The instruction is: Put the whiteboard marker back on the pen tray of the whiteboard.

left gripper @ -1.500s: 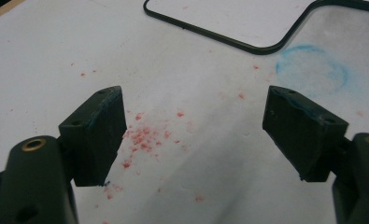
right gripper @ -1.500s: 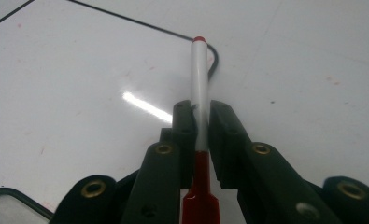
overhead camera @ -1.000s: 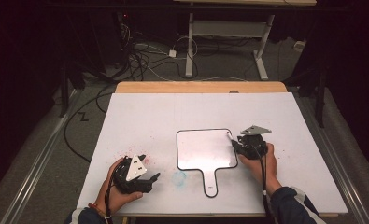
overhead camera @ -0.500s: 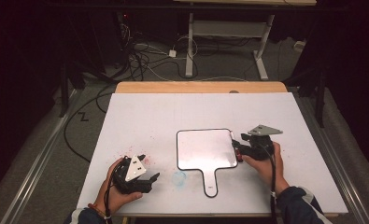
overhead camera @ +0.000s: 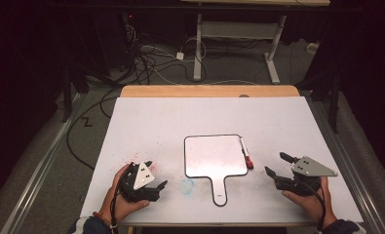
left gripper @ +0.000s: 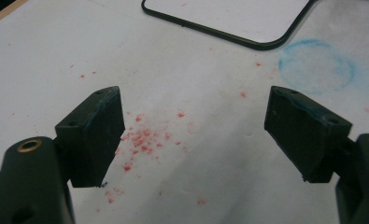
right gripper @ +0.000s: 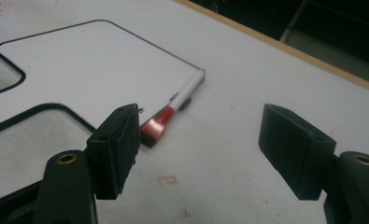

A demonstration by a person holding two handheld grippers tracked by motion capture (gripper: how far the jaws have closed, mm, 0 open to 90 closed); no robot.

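Taking the paddle-shaped whiteboard [overhead camera: 215,157] as my landmark, I hold my left claw [overhead camera: 157,176] well to its left, low over the white surface [overhead camera: 151,122], near the front edge. Its jaws stand wide apart with nothing between them, and in the left gripper view [left gripper: 191,135] I look down between them at a scatter of red specks [left gripper: 142,140] on the surface. A faint blue ring smear [overhead camera: 186,185] lies between that claw and the board's handle [overhead camera: 220,189], just off the board's lower left corner. The board itself lies flat near the middle of the surface, handle pointing toward me. A marker [overhead camera: 245,153] with a white barrel and red cap rests along the board's right edge, touching it, red end nearer me; in the right gripper view the marker [right gripper: 175,108] sits just beyond my near jaw, apart from it. My right claw [overhead camera: 278,165] is to the right of the board and clear of the marker. Its jaws have just been opening, and they now stand wide with nothing between them.
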